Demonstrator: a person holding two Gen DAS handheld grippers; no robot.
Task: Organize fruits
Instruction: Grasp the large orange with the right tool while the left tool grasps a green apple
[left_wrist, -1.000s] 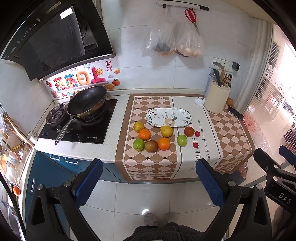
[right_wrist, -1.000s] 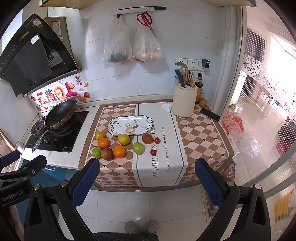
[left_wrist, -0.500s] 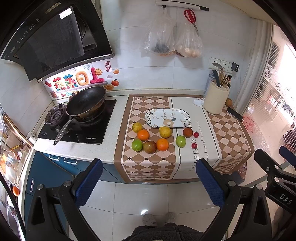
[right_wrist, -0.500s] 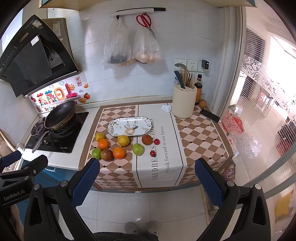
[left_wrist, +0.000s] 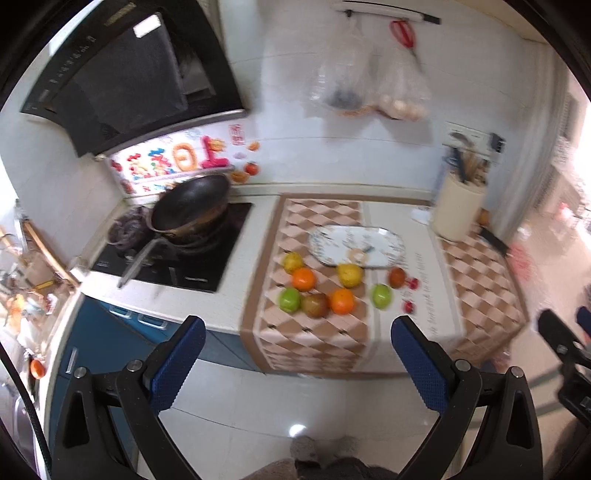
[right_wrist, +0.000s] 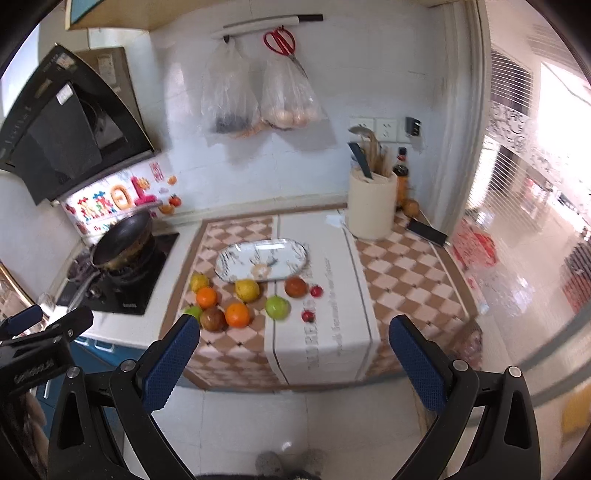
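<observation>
Several fruits lie on the checked cloth (left_wrist: 317, 332) (right_wrist: 406, 266) in front of an oval patterned plate (left_wrist: 356, 240) (right_wrist: 262, 258) that holds nothing: two oranges (left_wrist: 341, 301) (right_wrist: 237, 314), green apples (left_wrist: 381, 295) (right_wrist: 277, 307), a yellow fruit (left_wrist: 349, 275) (right_wrist: 246, 290), a brown one (left_wrist: 314, 305) (right_wrist: 212, 318), small red ones (left_wrist: 409, 306) (right_wrist: 307, 315). My left gripper (left_wrist: 297, 363) and right gripper (right_wrist: 291, 363) both hang open over the floor, well short of the counter, nothing between their fingers.
A black wok (left_wrist: 192, 212) (right_wrist: 123, 238) sits on the hob at the left. A cream utensil holder (left_wrist: 458, 210) (right_wrist: 371, 206) stands at the back right, a dark phone (right_wrist: 426, 230) beside it. Bags (right_wrist: 258, 99) and red scissors (right_wrist: 280, 40) hang on the wall. Feet (right_wrist: 288, 461) show below.
Both grippers have moved closer to the counter, so the fruits and plate look larger; both views are blurred from motion. Both grippers stay open.
</observation>
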